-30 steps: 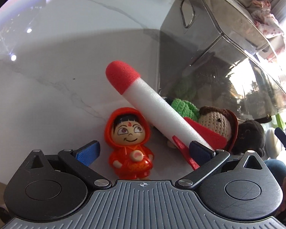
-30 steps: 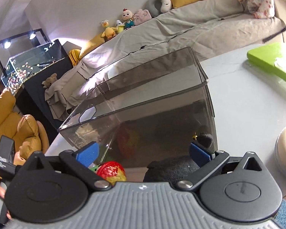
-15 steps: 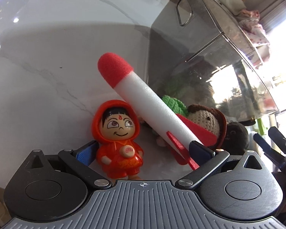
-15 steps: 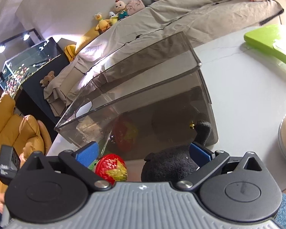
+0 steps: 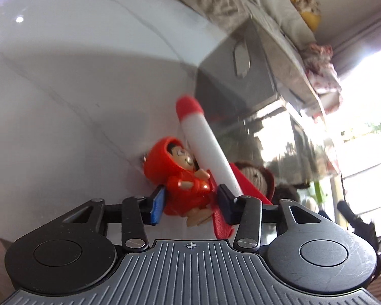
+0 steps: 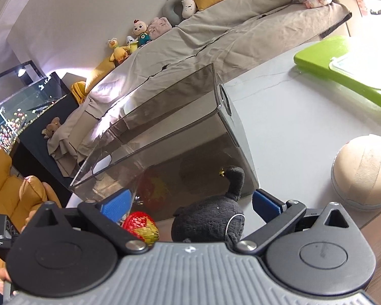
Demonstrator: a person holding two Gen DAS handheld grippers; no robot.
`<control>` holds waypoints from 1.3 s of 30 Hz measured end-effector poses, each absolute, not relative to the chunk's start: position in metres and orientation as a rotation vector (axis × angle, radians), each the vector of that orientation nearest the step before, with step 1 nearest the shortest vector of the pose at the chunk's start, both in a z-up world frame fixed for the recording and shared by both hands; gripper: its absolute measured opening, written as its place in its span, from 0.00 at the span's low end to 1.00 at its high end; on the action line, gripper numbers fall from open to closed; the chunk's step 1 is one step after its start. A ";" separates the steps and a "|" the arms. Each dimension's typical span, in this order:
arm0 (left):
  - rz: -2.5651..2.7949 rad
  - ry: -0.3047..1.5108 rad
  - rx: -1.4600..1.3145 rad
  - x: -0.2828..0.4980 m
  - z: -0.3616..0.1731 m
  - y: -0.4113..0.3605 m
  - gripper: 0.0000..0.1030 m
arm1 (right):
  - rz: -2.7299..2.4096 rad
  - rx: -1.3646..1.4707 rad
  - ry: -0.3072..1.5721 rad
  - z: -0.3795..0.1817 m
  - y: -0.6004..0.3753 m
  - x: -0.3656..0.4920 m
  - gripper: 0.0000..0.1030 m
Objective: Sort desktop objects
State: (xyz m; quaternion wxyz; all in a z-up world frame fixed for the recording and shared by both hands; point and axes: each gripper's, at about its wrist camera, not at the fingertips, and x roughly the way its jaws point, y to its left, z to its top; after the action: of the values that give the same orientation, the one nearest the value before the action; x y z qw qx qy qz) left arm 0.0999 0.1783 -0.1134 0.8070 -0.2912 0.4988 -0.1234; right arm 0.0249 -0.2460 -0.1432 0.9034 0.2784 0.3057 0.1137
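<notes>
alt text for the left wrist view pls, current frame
The left gripper is shut on a red-hooded toy figure, which tilts against a white foam rocket with a red tip. They sit over a white marble table, beside a smoky clear storage bin, with a crocheted doll behind.

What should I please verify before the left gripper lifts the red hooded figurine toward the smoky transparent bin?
1. Left gripper shut on the red hooded plastic figurine: ok.
2. Figurine upright in the grip: not ok, it is tilted.
3. White foam rocket with red tip clear of the figurine: not ok, it leans against it.
4. Smoky transparent plastic bin open on top: ok.
5. Right gripper out of the way: cannot tell; it is open around the black plush toy.
</notes>
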 end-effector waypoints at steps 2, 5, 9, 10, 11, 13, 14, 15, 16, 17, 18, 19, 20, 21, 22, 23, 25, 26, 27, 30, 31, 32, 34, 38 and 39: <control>-0.230 1.053 -0.631 0.096 -0.113 0.176 0.00 | 0.254 0.598 0.625 -0.145 -0.248 0.026 1.00; -0.181 1.064 -0.625 0.099 -0.106 0.176 0.00 | 0.274 0.619 0.629 -0.149 -0.252 0.025 1.00; -0.131 1.108 -0.606 0.108 -0.103 0.179 0.26 | 0.264 0.548 0.700 -0.156 -0.244 0.039 1.00; -0.143 1.117 -0.629 0.105 -0.109 0.184 0.40 | 0.261 0.530 0.718 -0.157 -0.241 0.043 1.00; -0.156 1.117 -0.645 0.099 -0.116 0.190 0.60 | 0.259 0.512 0.736 -0.159 -0.239 0.046 0.99; -0.170 1.095 -0.651 0.083 -0.124 0.195 0.71 | 0.253 0.476 0.771 -0.162 -0.235 0.054 0.99; -0.180 1.079 -0.646 0.078 -0.127 0.194 0.73 | 0.251 0.458 0.788 -0.163 -0.233 0.057 0.98; -0.184 1.062 -0.655 0.074 -0.131 0.195 0.77 | 0.248 0.440 0.805 -0.165 -0.231 0.061 0.98; -0.180 1.045 -0.677 0.071 -0.135 0.195 0.81 | 0.245 0.422 0.822 -0.166 -0.228 0.064 0.98; -0.172 1.035 -0.698 0.069 -0.135 0.194 0.87 | 0.242 0.404 0.840 -0.168 -0.226 0.068 0.97; -0.156 1.033 -0.704 0.067 -0.133 0.192 0.91 | 0.240 0.385 0.857 -0.169 -0.224 0.071 0.96; -0.131 1.036 -0.689 0.066 -0.130 0.189 0.91 | 0.237 0.367 0.874 -0.171 -0.222 0.075 0.96; -0.104 1.039 -0.655 0.067 -0.126 0.185 0.91 | 0.234 0.348 0.891 -0.172 -0.220 0.079 0.96; -0.080 1.037 -0.615 0.064 -0.119 0.181 0.91 | 0.231 0.330 0.908 -0.174 -0.218 0.082 0.95; -0.061 1.032 -0.579 0.060 -0.113 0.179 0.91 | 0.228 0.310 0.923 -0.176 -0.214 0.085 0.93; -0.050 1.027 -0.558 0.056 -0.107 0.176 0.91 | 0.231 0.292 0.933 -0.179 -0.208 0.087 0.87; -0.056 1.026 -0.562 0.051 -0.101 0.174 0.96 | 0.245 0.321 0.947 -0.179 -0.206 0.089 0.75; -0.068 1.029 -0.577 0.049 -0.099 0.174 0.97 | 0.245 0.338 0.957 -0.176 -0.207 0.088 0.72; -0.082 1.033 -0.588 0.048 -0.099 0.174 1.00 | 0.265 0.344 0.968 -0.168 -0.209 0.085 0.71; -0.113 1.049 -0.564 0.050 -0.103 0.167 1.00 | 0.414 0.360 0.955 -0.120 -0.213 0.066 0.71; -0.112 1.063 -0.545 0.050 -0.106 0.162 1.00 | 0.473 0.352 0.928 -0.098 -0.212 0.060 0.71; -0.110 1.079 -0.520 0.051 -0.109 0.157 1.00 | 0.512 0.324 0.878 -0.071 -0.209 0.057 0.71; -0.122 1.115 -0.424 0.053 -0.110 0.140 1.00 | 0.558 0.261 0.789 -0.027 -0.198 0.058 0.72; -0.191 1.143 -0.267 0.046 -0.108 0.105 1.00 | 0.483 0.095 0.785 0.006 -0.148 0.128 0.72; -0.203 1.148 -0.253 0.044 -0.108 0.101 1.00 | 0.457 0.077 0.855 -0.005 -0.134 0.150 0.72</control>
State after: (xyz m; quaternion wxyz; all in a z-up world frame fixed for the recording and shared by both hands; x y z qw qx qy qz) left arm 0.0439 0.1011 -0.1076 0.8273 -0.1194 0.5405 -0.0956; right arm 0.1504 -0.1339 -0.0055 0.8840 0.0372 0.4109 0.2197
